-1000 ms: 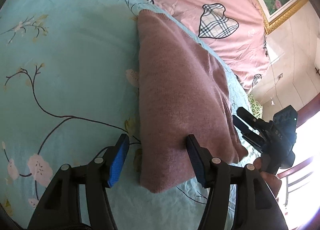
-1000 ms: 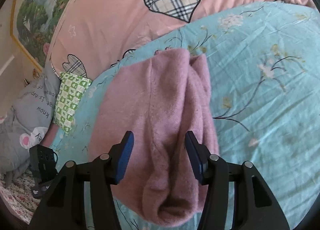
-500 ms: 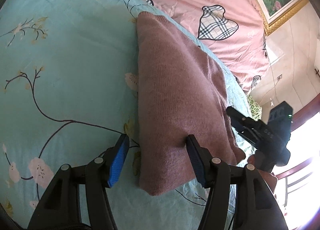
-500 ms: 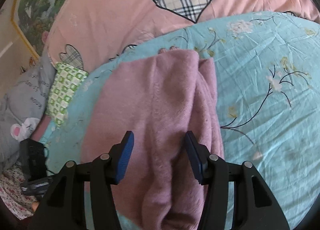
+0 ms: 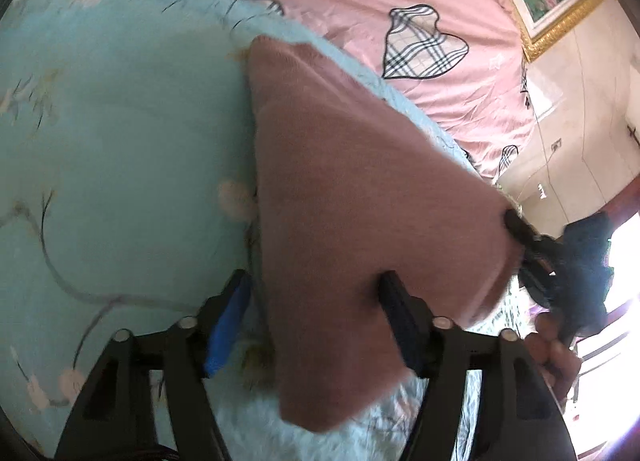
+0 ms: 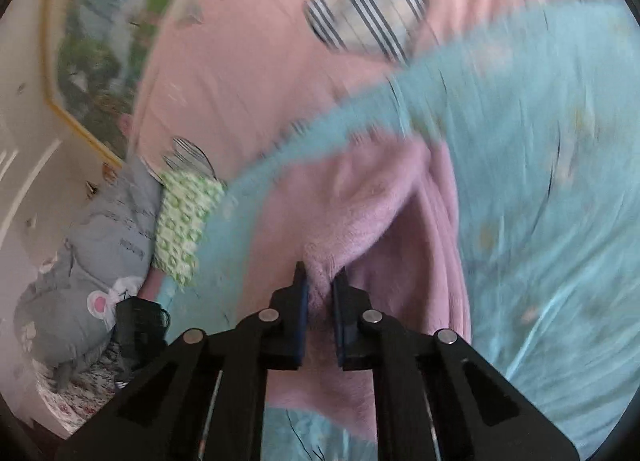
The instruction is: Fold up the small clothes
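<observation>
A folded mauve-pink knit sweater (image 5: 360,201) lies on the light blue floral sheet (image 5: 120,141). My left gripper (image 5: 316,325) is open, its jaws either side of the sweater's near left edge, with the cloth between them. My right gripper (image 6: 320,301) is shut on a pinch of the sweater (image 6: 360,213) at its near corner and lifts it off the sheet. The right gripper also shows at the sweater's right corner in the left wrist view (image 5: 532,249). Both views are blurred by motion.
A pink quilt with plaid hearts (image 5: 400,1) lies behind the blue sheet. A green patterned cushion (image 6: 184,221) and a grey plush toy (image 6: 80,281) sit at the bed's left side. A framed picture (image 6: 100,41) hangs on the wall.
My right gripper has closed on the sweater's corner and raised it. The left gripper has stayed open and moved slightly forward over the sweater's near edge.
</observation>
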The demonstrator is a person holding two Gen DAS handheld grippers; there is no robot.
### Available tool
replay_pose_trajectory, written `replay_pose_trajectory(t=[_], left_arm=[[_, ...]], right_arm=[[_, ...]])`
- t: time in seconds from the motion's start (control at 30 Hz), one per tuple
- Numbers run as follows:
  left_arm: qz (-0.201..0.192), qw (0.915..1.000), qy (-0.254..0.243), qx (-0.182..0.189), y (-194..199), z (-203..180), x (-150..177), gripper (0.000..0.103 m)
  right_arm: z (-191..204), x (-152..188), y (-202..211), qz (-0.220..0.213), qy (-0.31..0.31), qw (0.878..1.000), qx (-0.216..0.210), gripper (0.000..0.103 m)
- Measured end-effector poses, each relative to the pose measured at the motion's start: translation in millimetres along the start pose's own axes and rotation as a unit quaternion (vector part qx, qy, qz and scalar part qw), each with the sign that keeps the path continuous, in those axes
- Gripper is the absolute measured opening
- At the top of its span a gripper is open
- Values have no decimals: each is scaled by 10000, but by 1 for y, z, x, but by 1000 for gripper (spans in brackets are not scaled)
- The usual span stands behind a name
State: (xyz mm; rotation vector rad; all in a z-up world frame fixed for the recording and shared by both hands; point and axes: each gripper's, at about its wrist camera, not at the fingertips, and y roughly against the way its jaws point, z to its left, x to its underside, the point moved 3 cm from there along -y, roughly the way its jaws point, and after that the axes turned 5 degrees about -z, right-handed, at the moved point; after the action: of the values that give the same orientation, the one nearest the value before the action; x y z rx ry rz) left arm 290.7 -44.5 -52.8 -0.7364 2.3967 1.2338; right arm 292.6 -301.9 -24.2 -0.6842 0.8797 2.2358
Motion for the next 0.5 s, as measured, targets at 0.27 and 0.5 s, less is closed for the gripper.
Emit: replay_pose_trajectory(t=[0.27,0.5], left_arm=[[382,9991,59,-175,-28,5,10,74],[312,9993,-23,-195,-24,4,3,75]], right_arm=[[-54,31,-40,738,-3,9935,863,11],[-50,33,-35,554,113,9947,862,14]])
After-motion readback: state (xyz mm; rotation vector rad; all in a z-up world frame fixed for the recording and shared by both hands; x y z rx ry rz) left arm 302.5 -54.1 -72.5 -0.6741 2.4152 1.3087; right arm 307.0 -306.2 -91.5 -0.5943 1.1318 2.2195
